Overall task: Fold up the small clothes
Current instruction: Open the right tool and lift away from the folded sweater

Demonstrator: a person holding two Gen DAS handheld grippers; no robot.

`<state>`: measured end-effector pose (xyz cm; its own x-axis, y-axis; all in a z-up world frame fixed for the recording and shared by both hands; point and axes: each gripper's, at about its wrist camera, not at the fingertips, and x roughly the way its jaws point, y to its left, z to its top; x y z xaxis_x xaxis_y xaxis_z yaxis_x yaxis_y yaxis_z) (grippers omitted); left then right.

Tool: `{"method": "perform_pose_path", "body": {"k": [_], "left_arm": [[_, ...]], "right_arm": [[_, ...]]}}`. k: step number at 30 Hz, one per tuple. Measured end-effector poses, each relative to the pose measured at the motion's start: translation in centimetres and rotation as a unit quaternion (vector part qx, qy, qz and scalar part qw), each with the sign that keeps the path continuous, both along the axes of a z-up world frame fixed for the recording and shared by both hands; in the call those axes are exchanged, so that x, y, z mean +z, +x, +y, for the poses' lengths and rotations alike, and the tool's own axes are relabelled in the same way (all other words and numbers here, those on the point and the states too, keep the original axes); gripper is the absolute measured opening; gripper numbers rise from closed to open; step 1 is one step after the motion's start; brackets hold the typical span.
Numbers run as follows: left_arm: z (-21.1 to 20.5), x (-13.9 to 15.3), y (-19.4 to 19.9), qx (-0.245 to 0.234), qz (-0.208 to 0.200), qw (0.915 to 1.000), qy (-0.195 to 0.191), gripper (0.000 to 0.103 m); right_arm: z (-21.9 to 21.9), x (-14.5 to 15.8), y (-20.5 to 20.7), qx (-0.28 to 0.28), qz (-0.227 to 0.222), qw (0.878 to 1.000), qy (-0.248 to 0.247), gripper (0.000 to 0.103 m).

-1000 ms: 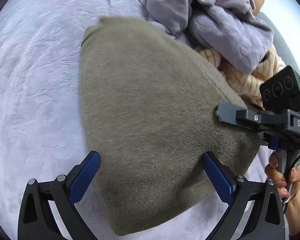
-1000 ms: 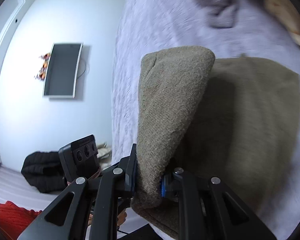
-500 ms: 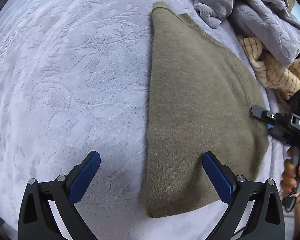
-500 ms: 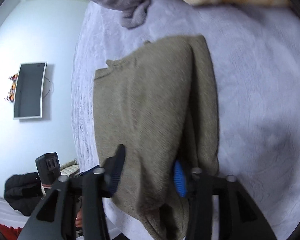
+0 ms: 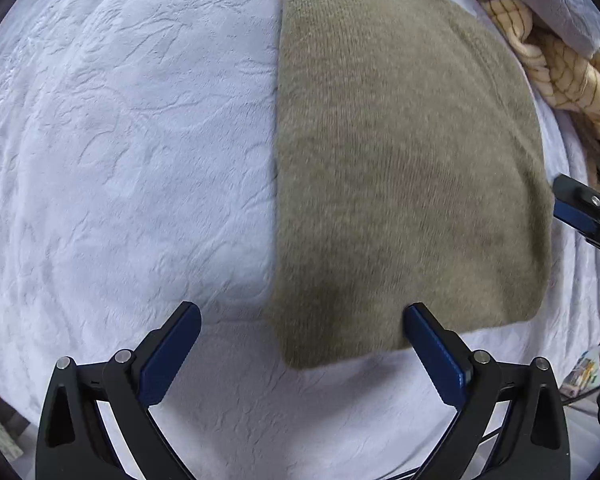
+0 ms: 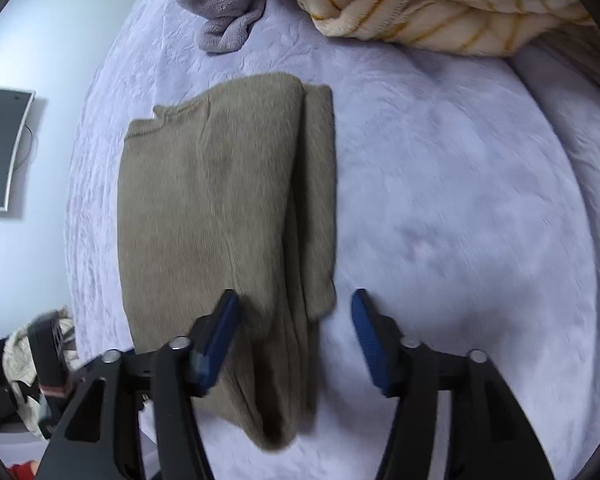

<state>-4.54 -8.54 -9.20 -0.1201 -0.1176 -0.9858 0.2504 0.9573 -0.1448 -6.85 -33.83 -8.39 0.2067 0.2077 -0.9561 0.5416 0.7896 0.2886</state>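
Released since a second ago, the olive sweater [image 6: 220, 216] now lies folded flat on the lavender bedspread [image 5: 120, 152], no longer pinched by the right gripper [image 6: 294, 328], whose jaws gape around its near edge. Left gripper [image 5: 300, 340] hovers spread wide over the sweater's near corner. Toward one o'clock sit a grey fleece [image 6: 224, 4] and striped cream blanket [image 6: 420, 12].

I observe one olive-brown knit garment [image 5: 404, 168], folded lengthwise, lying flat; a narrower folded layer [image 6: 320, 200] shows along its right edge.
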Motion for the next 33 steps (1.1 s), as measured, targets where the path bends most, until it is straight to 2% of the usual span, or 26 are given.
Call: {"method": "perform_pose_path", "body": {"k": [4, 6, 9, 11, 14, 19, 22, 27, 33], "left_arm": [[0.2, 0.8, -1.4, -0.021, -0.013, 0.9992, 0.032, 0.102], [0.4, 1.2, -2.1, -0.037, -0.023, 0.9984, 0.036, 0.102], [0.9, 1.7, -3.4, -0.057, -0.037, 0.9969, 0.038, 0.102], [1.6, 1.9, -4.2, -0.07, -0.041, 0.9958, 0.043, 0.102], [2.5, 2.0, -4.9, -0.073, -0.04, 0.9957, 0.04, 0.102], [6.8, 2.2, -7.2, -0.084, -0.027, 0.9956, 0.029, 0.102], [8.8, 2.1, -8.1, -0.087, -0.025, 0.9952, 0.037, 0.102], [11.5, 1.2, -9.1, -0.094, -0.014, 0.9952, 0.022, 0.102], [14.1, 1.7, -9.1, -0.08, -0.024, 0.9965, 0.001, 0.102]], "right_arm": [[3.1, 1.2, -2.1, 0.007, 0.014, 0.999, -0.028, 0.072], [4.2, 1.2, -2.9, 0.006, 0.029, 0.999, -0.038, 0.072], [6.2, 0.9, -4.2, 0.004, 0.05, 0.998, -0.044, 0.08], [7.2, 1.5, -5.9, 0.002, 0.054, 0.997, -0.049, 0.08], [9.0, 1.6, -6.3, -0.006, 0.057, 0.997, -0.059, 0.084], [11.7, 1.6, -6.8, -0.001, 0.065, 0.994, -0.089, 0.085], [12.5, 1.6, -7.6, -0.01, 0.074, 0.993, -0.096, 0.085], [13.4, 1.2, -7.4, -0.027, 0.074, 0.99, -0.116, 0.085], [11.1, 1.7, -3.9, -0.047, 0.042, 0.992, -0.114, 0.084]]}}
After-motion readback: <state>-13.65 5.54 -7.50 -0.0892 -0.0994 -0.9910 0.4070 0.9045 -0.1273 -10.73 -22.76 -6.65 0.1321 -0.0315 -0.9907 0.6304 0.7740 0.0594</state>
